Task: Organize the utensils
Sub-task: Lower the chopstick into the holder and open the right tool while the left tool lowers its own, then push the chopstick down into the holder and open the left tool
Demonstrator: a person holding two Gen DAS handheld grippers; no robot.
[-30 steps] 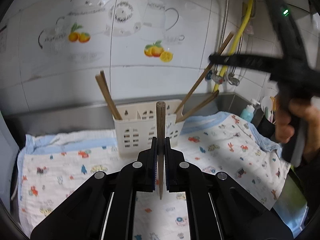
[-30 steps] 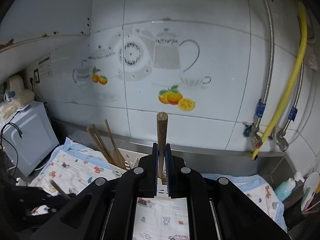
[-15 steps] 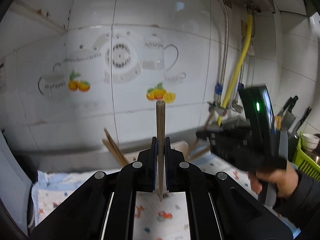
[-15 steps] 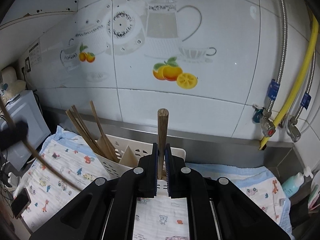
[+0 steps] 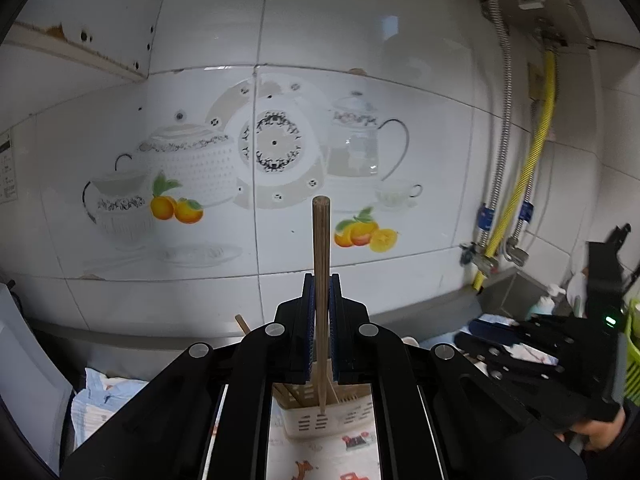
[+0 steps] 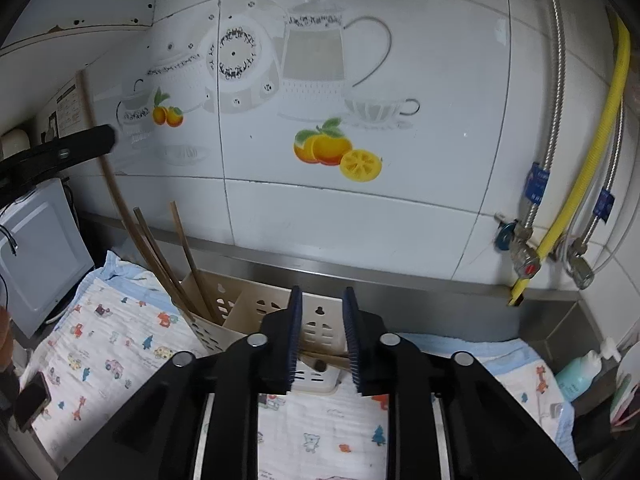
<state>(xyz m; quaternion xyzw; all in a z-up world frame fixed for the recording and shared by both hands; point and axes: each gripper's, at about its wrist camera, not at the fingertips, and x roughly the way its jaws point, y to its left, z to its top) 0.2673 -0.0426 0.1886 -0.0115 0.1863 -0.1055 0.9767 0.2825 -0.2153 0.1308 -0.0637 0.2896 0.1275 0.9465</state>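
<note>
Left gripper: the left gripper was clamped on a single wooden chopstick, which stood nearly upright between the blue pads with its blunt end high against the tiled wall.
Right gripper: the right gripper had its jaws opening, with nothing pressed between the pads; a chopstick lay loose below them in the right compartment of the holder.
Utensil holder: the cream plastic chopstick holder stood on the printed cloth near the steel backsplash, with a bundle of chopsticks leaning left out of its left compartment.
Risk, left: the held chopstick's lower tip seemed to hang just above the holder's front wall. Lowered from there, it could catch the rim or a slot, tip the light holder or slide in the pads. The grip sat low on the stick, so the long free end would lever it easily.
Risk, right: the released chopstick appeared to lie slanted, not upright. I judged it could rest across the divider or stick out where the next one would strike it.
Risk, crowding: both grippers worked over one small holder, so a sweep by either could knock the leaning bundle or the other tool.
Left hand pose: pointed slightly downward toward the wall, raised above the holder.
Right hand pose: tilted more steeply down, low and close behind the holder, the person's hand gripping its handle.
</note>
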